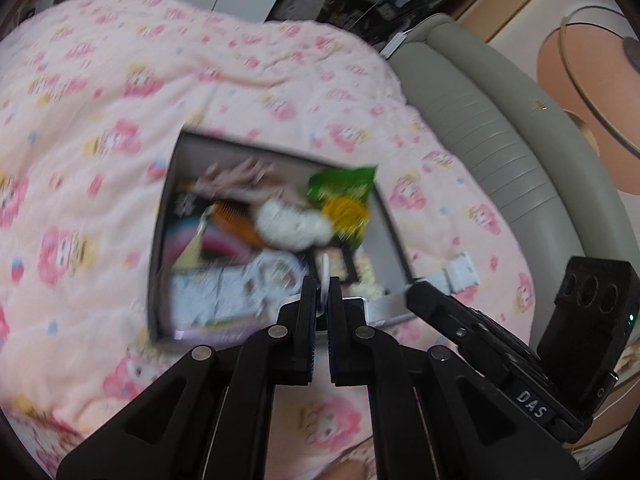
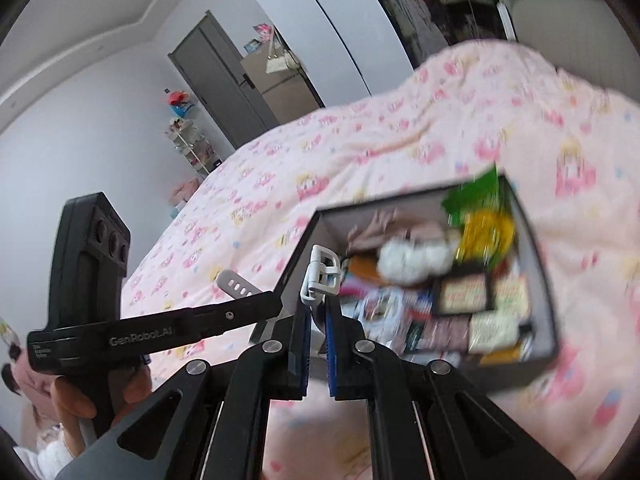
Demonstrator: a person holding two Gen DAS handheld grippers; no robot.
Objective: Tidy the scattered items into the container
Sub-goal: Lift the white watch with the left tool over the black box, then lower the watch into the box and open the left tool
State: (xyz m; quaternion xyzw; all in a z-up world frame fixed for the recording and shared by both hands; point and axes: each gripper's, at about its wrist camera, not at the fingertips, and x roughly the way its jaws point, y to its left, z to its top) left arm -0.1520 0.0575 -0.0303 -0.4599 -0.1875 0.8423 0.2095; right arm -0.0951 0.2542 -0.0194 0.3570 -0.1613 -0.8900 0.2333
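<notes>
A grey box [image 1: 394,224] [image 2: 538,264] lies on the pink patterned quilt [image 1: 100,140], full of small items: a green and yellow packet [image 1: 344,200], a white fluffy thing [image 1: 288,226], an orange comb [image 1: 234,220]. My left gripper [image 1: 324,284] is shut on a thin white strap [image 1: 325,276] above the box's near rim. My right gripper [image 2: 318,304] is shut on the white buckle end of a watch-like strap [image 2: 322,276] at the box's left corner; the strap's holed end [image 2: 236,286] sticks out past the left gripper's finger. Both views are blurred.
A grey padded headboard [image 1: 480,128] curves along the quilt's right side. A white folded item [image 1: 460,274] lies on the quilt right of the box. A grey door [image 2: 224,80] and a small shelf rack [image 2: 192,148] stand beyond the bed.
</notes>
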